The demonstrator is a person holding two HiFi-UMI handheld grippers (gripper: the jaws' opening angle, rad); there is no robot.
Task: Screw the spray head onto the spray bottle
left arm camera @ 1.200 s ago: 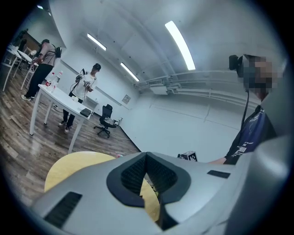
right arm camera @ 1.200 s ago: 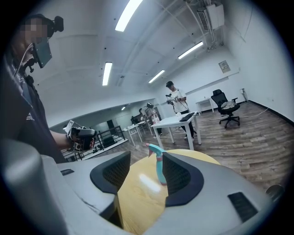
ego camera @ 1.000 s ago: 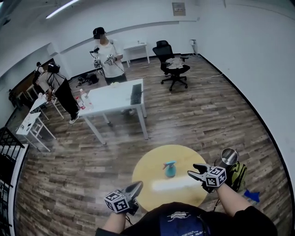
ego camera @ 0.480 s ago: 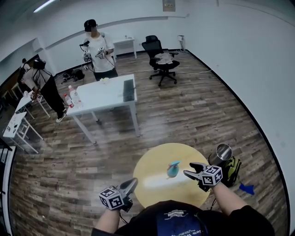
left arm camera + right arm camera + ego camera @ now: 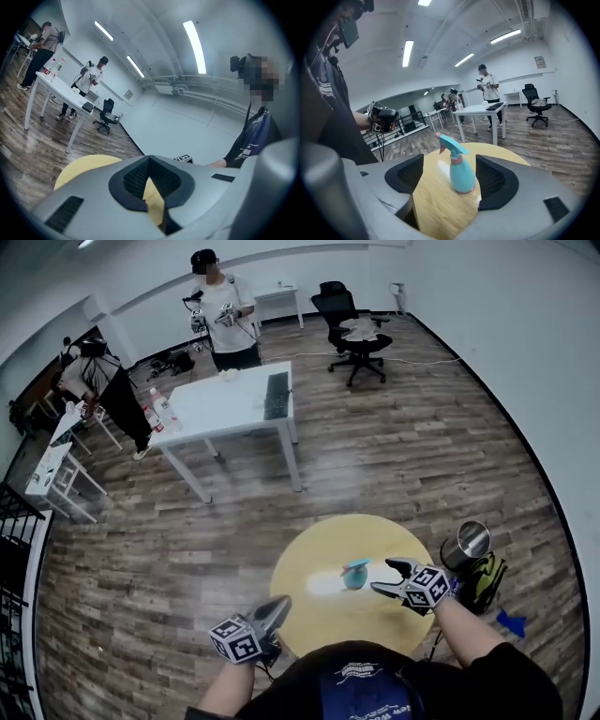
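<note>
This is the reach-in before any screwing. The spray bottle [image 5: 354, 575] stands near the middle of the round surface [image 5: 319, 620], its long axis upright. The spray head [image 5: 450, 143] already sits on its neck, and its nozzle aims toward 10 o'clock in the right gripper view.

The right hand-held gripper [image 5: 386, 577], at the bottle's 3 o'clock, has just been opening; the bottle is framed between its jaws but untouched. The left hand-held gripper [image 5: 275, 610], at 8 o'clock, is closed and empty.

Next, probably clamp the body, then open the left to turn the head.
</note>
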